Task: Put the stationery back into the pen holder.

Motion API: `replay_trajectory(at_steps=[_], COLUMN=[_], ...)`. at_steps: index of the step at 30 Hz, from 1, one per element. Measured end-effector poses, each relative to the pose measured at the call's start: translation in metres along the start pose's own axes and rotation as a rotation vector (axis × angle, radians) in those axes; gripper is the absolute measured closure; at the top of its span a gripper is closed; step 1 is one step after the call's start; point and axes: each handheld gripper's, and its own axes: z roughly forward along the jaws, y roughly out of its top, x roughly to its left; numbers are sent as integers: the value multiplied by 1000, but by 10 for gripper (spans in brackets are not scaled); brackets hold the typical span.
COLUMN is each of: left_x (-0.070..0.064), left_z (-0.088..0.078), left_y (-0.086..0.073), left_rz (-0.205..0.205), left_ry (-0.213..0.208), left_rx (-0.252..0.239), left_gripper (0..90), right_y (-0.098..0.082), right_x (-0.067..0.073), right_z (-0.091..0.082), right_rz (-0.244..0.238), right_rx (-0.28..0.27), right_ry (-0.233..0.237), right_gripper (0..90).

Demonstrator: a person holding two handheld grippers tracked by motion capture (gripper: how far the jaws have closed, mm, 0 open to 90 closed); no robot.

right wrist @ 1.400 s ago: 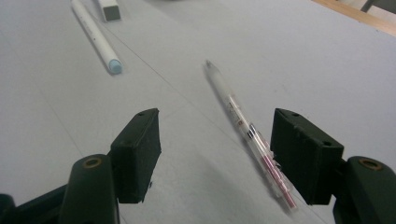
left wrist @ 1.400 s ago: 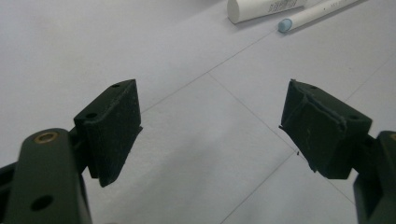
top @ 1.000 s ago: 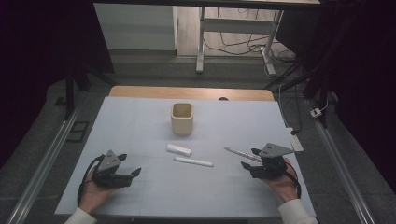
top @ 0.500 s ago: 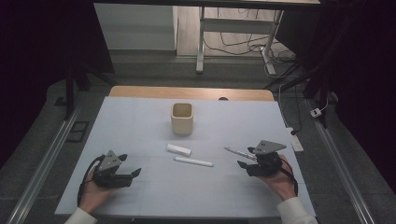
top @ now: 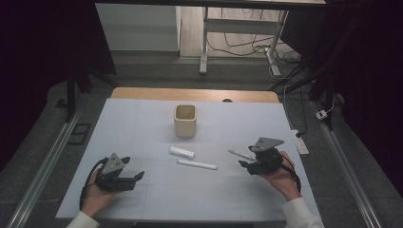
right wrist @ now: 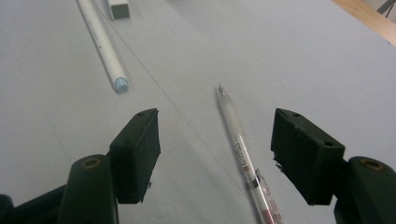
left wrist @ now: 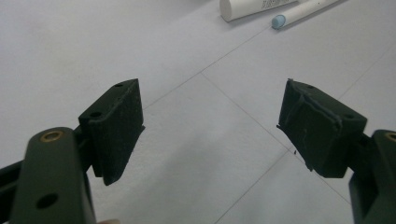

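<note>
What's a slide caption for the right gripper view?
Right gripper, fingers open, straddles a clear pen lying on the pale table.

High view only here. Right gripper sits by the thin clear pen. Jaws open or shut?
Observer: Open. In the right gripper view, the right gripper has the clear plastic pen lying between its jaws, pads off it.
Operator: Pen tip direction?
Observer: Its metal tip points away from the gripper.
Operator: That long white marker, any colour?
Observer: The long white marker has a pale blue end cap.
Operator: Left gripper?
Observer: The left gripper is open with nothing between its jaws.
</note>
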Motion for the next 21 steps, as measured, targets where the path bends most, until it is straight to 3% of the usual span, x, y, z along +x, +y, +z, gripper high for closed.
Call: replay_trajectory(at_steps=[15, 21], left_x=[-1, -2], left_z=[2, 2], left_y=[0, 1], left_rz=[-6, -1], left_ry=[7, 12], left_rx=[7, 7], left_gripper=[219, 217], right_y=[12, 17], right_x=[-7, -13], right_z=[18, 21], right_rz=[-16, 0], right_rx=[52, 53], right_ry=[29, 24], right_gripper=[321, 310])
